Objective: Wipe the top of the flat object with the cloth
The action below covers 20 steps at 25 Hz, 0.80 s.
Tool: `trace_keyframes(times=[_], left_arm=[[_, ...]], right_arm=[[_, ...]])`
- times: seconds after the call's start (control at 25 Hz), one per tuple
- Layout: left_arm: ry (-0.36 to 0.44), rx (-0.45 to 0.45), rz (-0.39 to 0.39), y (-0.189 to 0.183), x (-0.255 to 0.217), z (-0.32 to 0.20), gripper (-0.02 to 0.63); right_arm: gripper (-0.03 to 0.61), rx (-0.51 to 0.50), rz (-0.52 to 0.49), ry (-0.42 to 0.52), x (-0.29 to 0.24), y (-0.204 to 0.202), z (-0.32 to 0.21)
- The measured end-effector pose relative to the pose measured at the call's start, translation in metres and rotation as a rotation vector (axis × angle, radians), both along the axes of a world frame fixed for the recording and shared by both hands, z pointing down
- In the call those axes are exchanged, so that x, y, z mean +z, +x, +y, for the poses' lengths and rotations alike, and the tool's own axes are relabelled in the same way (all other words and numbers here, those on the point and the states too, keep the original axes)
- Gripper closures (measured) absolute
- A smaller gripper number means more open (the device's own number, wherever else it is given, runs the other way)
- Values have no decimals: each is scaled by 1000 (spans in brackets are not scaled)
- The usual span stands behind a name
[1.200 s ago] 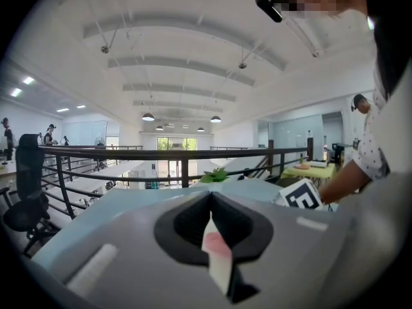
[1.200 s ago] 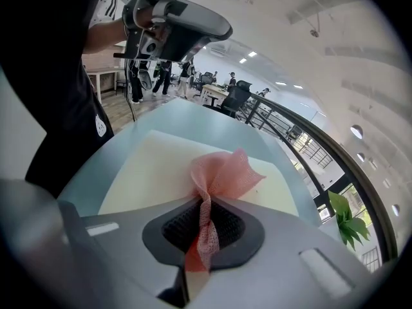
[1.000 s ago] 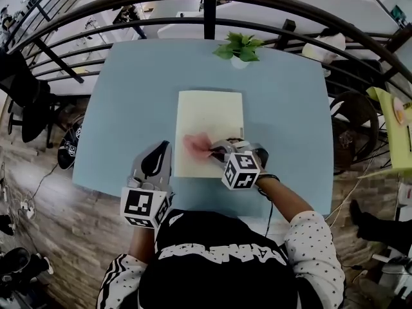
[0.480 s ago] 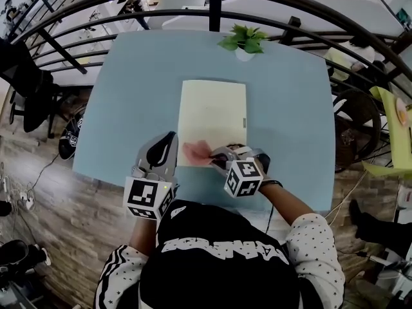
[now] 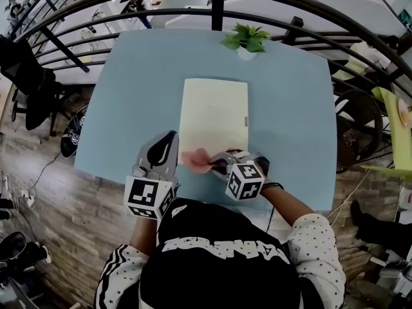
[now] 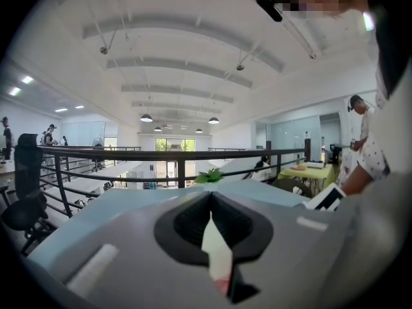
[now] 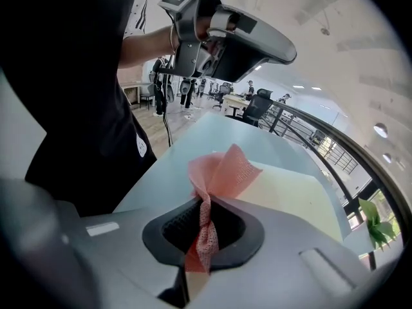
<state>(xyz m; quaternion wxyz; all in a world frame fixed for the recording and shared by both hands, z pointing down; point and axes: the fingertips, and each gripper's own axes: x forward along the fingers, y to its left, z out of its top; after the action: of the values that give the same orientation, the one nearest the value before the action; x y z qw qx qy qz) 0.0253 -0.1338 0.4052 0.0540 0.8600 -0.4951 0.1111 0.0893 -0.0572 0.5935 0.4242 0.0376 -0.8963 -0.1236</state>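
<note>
A pale yellow flat board (image 5: 214, 118) lies lengthwise in the middle of the light blue table (image 5: 290, 108). My right gripper (image 5: 217, 165) is shut on a pink mesh cloth (image 5: 196, 159), which sits at the board's near left corner, partly over the edge. In the right gripper view the cloth (image 7: 219, 176) is pinched and twisted between the jaws, fanning out above the board (image 7: 293, 195). My left gripper (image 5: 166, 140) rests on the table just left of that corner, jaws together and holding nothing. Its own view shows the left gripper (image 6: 210, 198) with only a thin slit.
A small potted plant (image 5: 246, 42) stands at the table's far edge, and dark metal railings (image 5: 212, 8) curve behind it. Chairs (image 5: 29, 89) stand to the left and a green table (image 5: 396, 131) to the right. People stand far off in the hall.
My right gripper has dragged the pink cloth back along the board, from its lower middle to the near left corner. The left gripper has stayed about where it was.
</note>
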Motion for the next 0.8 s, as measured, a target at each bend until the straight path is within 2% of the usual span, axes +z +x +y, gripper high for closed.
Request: trace_keyframes(times=[0.16, 0.28, 0.4, 0.6, 0.8], left_arm=[[-4, -1, 2, 0, 0, -1, 614], [-1, 3, 0, 0, 0, -3, 614], [0, 2, -1, -3, 1, -5, 614], [-2, -19, -3, -18, 2, -9, 614], [-8, -37, -6, -31, 4, -14, 614]], right_arm=[[557, -24, -15, -23, 0, -1, 4], [557, 4, -79, -75, -6, 1, -2], [557, 88, -179, -105, -22, 7, -24], [557, 243, -211, 6, -36, 36, -95], [557, 435, -285, 25, -51, 70, -164]])
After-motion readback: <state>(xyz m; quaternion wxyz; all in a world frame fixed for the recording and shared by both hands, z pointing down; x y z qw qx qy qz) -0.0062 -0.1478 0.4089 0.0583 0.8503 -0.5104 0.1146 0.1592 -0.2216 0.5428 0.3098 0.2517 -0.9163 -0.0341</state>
